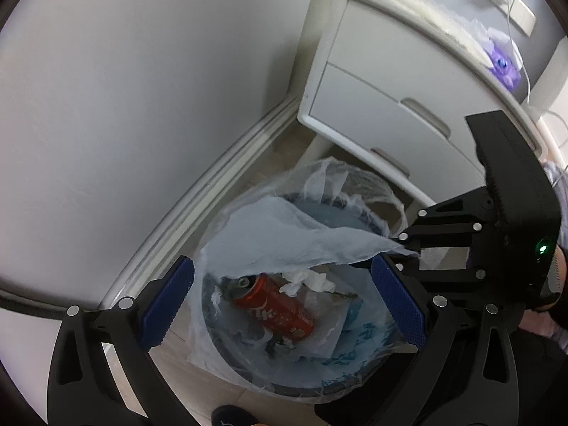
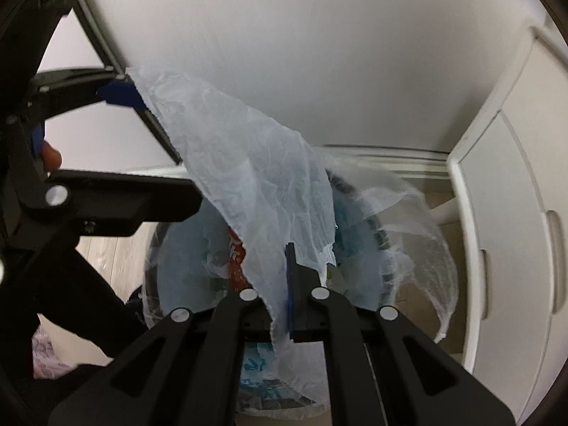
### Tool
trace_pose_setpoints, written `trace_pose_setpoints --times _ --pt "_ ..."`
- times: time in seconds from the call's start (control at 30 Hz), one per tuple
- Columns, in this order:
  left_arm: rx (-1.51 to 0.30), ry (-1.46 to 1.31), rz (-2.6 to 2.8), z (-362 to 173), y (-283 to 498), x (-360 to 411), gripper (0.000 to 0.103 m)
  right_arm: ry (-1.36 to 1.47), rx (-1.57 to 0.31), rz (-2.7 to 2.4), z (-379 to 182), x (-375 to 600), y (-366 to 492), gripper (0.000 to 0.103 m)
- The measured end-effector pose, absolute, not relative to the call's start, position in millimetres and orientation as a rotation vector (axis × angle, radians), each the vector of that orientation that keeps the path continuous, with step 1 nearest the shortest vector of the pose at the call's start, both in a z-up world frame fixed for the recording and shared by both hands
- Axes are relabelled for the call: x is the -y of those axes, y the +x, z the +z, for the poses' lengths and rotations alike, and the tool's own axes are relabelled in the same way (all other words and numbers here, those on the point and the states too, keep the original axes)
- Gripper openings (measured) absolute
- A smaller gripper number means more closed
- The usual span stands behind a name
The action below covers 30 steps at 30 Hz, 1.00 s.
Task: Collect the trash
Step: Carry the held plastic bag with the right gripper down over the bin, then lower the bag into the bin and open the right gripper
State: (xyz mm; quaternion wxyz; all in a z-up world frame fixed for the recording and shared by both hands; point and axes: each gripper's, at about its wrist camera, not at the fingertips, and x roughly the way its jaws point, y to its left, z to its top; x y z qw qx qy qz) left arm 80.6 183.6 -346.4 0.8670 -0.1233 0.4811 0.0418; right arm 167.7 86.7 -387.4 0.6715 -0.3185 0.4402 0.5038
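Trash bin (image 1: 248, 372) sits on the floor in the corner, lined with a thin translucent bag (image 1: 284, 234), wall skirting at about 10 o'clock from it and a white drawer cabinet (image 1: 383, 81) at about 1 o'clock, bin just beside the cabinet's foot. Inside the bin: a red soda can (image 1: 280, 310) lying on its side, crumpled white tissue (image 1: 312, 280) touching the can at its 1 o'clock side, more clear and blue-printed plastic underneath. Left gripper (image 1: 284, 305) hovers over the bin mouth with its blue pads (image 1: 167, 305) spread wide, nothing between them, one pad at 9 o'clock and the other at 3 o'clock of the can. Right gripper (image 2: 289, 284) has its jaws pinched fully together on the bag edge; in the left wrist view its tip comes in from 3 o'clock and the bag film stretches from that tip across the bin opening. In the right wrist view the film drapes from 10 o'clock down through the closed fingers at 6 o'clock, can partly visible behind it. The left gripper (image 2: 117, 96) shows there at 9–10 o'clock, one blue pad right at the film's upper corner; cannot tell if it touches. Part of a hand (image 2: 51, 158) shows at 9 o'clock. Dark shoe tip (image 1: 230, 417) at 6 o'clock in the left wrist view
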Motion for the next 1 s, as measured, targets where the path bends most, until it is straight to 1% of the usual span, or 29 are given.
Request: trace_pose_setpoints --times 0.37,1.0 --pt "-1.084 -0.293 0.042 -390.0 93.3 -177.9 0.097 -0.764 -1.067 1.174 -425.1 -92.9 174.8 0.004" --pt "-1.126 -0.269 0.018 -424.1 114.6 -175.8 0.097 -0.752 -1.157 1.173 -477.2 -109.5 175.3 0.004"
